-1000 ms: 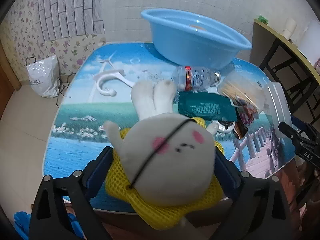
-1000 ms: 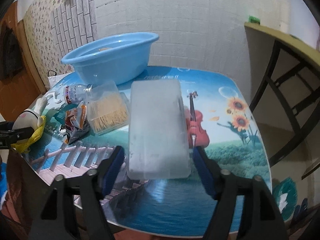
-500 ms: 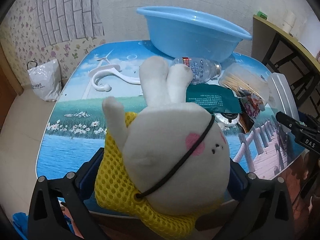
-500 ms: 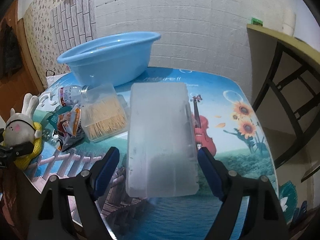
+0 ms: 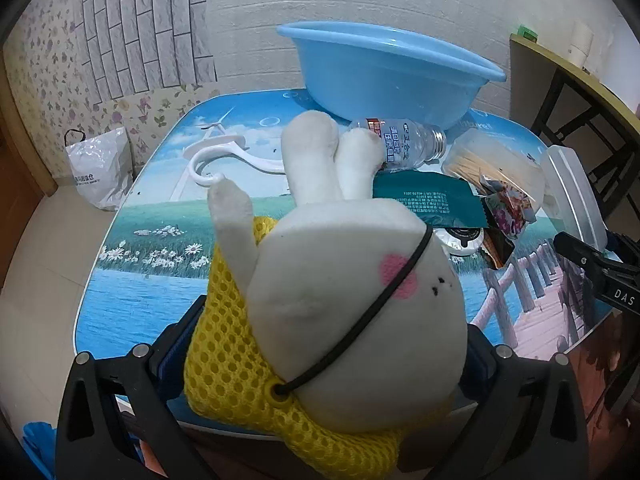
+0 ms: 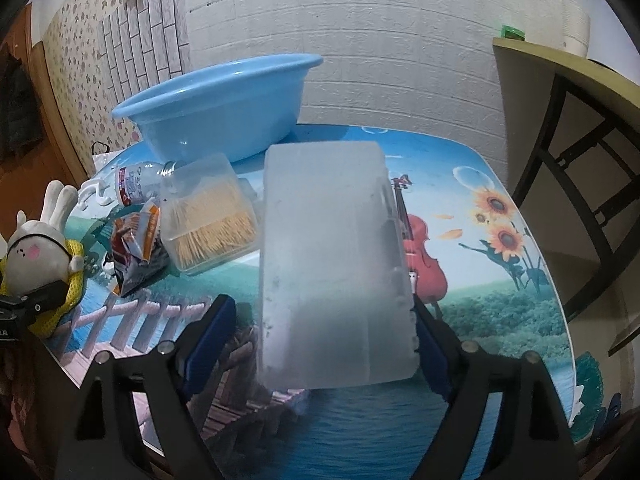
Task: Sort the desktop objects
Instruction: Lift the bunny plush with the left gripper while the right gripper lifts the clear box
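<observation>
A white plush rabbit (image 5: 344, 288) in a yellow mesh bag fills the gap of my left gripper (image 5: 332, 320) at the table's near edge. The jaws stand wide and I see no squeeze on it. The right wrist view shows the rabbit (image 6: 32, 256) upright at the far left. A frosted plastic box (image 6: 332, 264) lies lengthwise between the jaws of my right gripper (image 6: 322, 312), which are opening. The left pad stands clear of the box and the right pad is against its edge.
A blue basin (image 5: 384, 76) stands at the back of the picture-printed table (image 5: 140, 300). A water bottle (image 5: 404, 144), a toothpick box (image 6: 212, 224), a green packet (image 5: 428, 200), a snack bag (image 6: 136, 248) and a white hook (image 5: 224, 156) lie between. A wooden side table (image 6: 560, 72) stands right.
The rabbit went from lying flat to upright and now fills more of the left view. The box looms larger between the right jaws, which have spread apart.
</observation>
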`<state>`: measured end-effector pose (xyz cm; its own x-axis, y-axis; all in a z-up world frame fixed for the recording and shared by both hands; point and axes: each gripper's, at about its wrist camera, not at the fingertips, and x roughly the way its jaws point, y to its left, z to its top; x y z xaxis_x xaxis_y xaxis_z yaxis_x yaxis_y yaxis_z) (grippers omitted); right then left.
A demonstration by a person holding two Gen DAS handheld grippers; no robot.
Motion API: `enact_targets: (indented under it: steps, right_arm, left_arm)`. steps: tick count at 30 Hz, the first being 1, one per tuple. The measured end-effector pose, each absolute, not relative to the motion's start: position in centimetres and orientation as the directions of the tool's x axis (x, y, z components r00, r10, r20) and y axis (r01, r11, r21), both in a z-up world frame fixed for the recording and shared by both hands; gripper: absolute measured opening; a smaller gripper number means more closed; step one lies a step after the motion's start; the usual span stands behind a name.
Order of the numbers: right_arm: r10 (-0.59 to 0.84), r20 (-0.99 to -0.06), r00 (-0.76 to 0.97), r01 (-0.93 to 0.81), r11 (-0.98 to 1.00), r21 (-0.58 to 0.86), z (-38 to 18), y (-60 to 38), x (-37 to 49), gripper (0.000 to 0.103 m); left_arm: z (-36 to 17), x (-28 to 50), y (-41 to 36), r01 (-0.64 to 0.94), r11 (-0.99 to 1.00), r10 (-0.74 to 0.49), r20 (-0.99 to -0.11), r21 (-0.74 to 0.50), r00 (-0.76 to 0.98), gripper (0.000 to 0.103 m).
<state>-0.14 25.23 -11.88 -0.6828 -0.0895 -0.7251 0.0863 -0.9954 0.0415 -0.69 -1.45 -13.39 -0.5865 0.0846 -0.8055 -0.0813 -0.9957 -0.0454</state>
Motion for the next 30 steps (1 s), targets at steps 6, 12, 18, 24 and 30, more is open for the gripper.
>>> enact_targets:
  steps: [6, 12, 18, 24, 30]
  right_arm:
    - [-0.110, -0.716, -0.690, 0.073, -0.994, 0.083, -11.9, 25.4, -0.1, 0.094]
    - [-0.121, -0.717, -0.687, 0.070, -0.992, 0.101, -11.7, 25.6, 0.1, 0.097]
    - [-0.133, -0.705, -0.696, 0.059, -0.990, 0.129, -11.4, 26.3, 0.2, 0.061]
    - [-0.086, -0.691, -0.718, 0.062, -0.996, 0.060, -10.6, 25.7, 0.9, 0.061]
    - [-0.062, -0.646, -0.761, 0.045, -0.998, 0.042, -8.3, 25.8, 0.9, 0.061]
  left_arm:
    - [-12.8, -0.6, -1.2, -0.117, -0.991, 0.125, -0.790, -0.067, -0.601, 0.076]
    - [-12.6, -0.6, -0.7, -0.135, -0.989, 0.128, -0.789, -0.058, -0.600, 0.066]
    - [-11.8, -0.9, -0.5, -0.141, -0.990, 0.110, -0.786, -0.030, -0.609, 0.065]
    - [-9.4, -1.3, -1.4, -0.111, -0.992, 0.115, -0.755, -0.056, -0.646, 0.065]
    - [-7.3, -1.7, -2.3, -0.093, -0.992, 0.122, -0.737, -0.080, -0.665, 0.065]
